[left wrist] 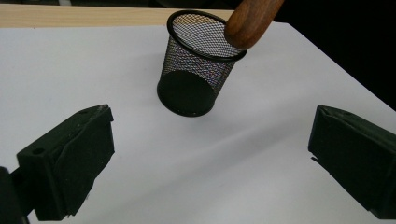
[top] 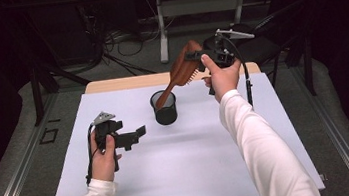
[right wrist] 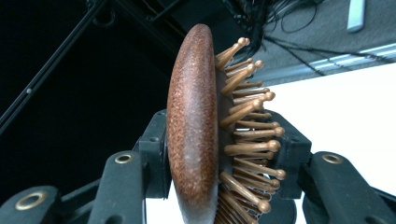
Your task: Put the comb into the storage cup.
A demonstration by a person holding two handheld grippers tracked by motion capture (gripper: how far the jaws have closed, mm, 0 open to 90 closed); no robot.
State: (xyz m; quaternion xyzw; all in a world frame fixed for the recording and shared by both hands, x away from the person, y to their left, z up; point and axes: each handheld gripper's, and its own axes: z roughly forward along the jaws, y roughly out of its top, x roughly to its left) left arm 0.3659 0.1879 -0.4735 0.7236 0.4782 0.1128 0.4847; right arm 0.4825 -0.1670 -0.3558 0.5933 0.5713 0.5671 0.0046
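The right gripper (top: 196, 55) is clamped on the head of a wooden paddle hairbrush (top: 183, 69), held tilted above the table (top: 182, 177), its handle end dipping into the black mesh pen cup (top: 164, 108). The left gripper (top: 134, 135) hovers near the cup, jaws apart with nothing between them.

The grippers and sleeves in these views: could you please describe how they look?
Both arms wear long white sleeves. Each hand carries a black claw with blocky jaws: the left claw and the right claw. A grey three-cornered plate tops each, a black cable trails behind, and brass-ringed holes mark the right one's linkage.
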